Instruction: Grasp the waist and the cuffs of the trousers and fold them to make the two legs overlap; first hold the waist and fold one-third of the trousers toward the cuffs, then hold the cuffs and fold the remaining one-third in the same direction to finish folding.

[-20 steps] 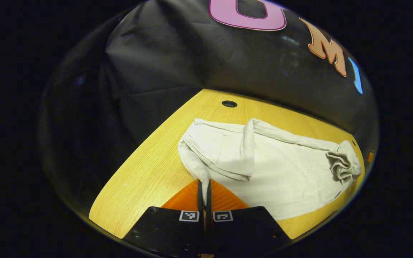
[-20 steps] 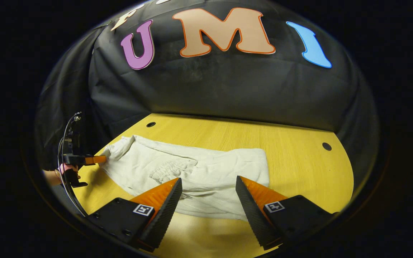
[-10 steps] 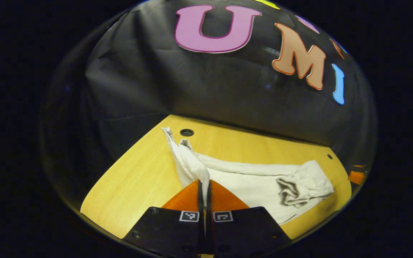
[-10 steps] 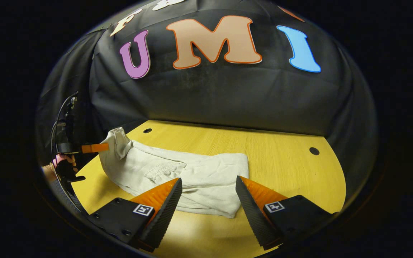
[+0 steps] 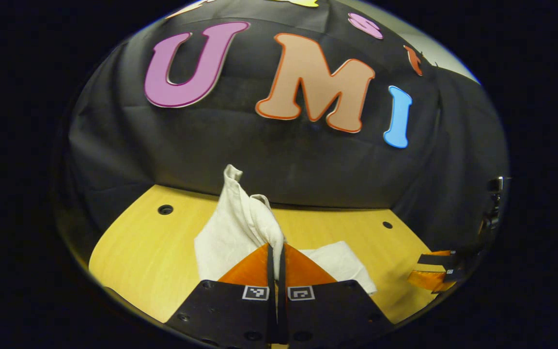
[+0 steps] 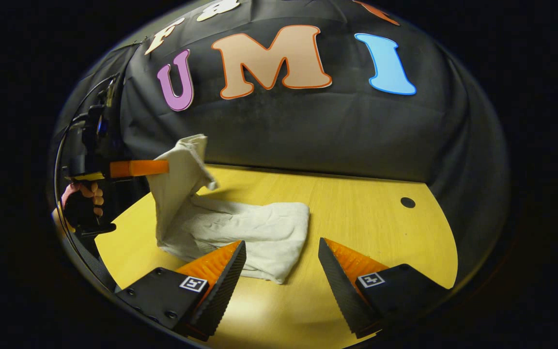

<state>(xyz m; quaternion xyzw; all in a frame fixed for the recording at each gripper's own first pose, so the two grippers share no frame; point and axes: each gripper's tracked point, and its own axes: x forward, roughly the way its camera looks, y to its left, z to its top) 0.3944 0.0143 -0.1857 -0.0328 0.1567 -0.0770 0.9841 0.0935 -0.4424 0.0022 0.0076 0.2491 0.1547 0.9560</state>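
Both views differ: left gripper (image 5: 276,252) pinches raised trousers (image 5: 240,228); right gripper (image 6: 281,257) spread.

Off-white trousers (image 6: 240,228); yellow wood-grain table (image 6: 366,218).

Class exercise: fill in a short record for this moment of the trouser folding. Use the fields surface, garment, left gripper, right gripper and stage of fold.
surface: wooden table with small round holes, black cloth wall behind
garment: pale trousers, one end raised off the table, the rest lying in a folded stack
left gripper: left gripper shut on the lifted end of the trousers, held up by a hand
right gripper: right gripper open, holding nothing, low over the table by the near edge of the stack
stage of fold: lifted end not yet laid over the stack
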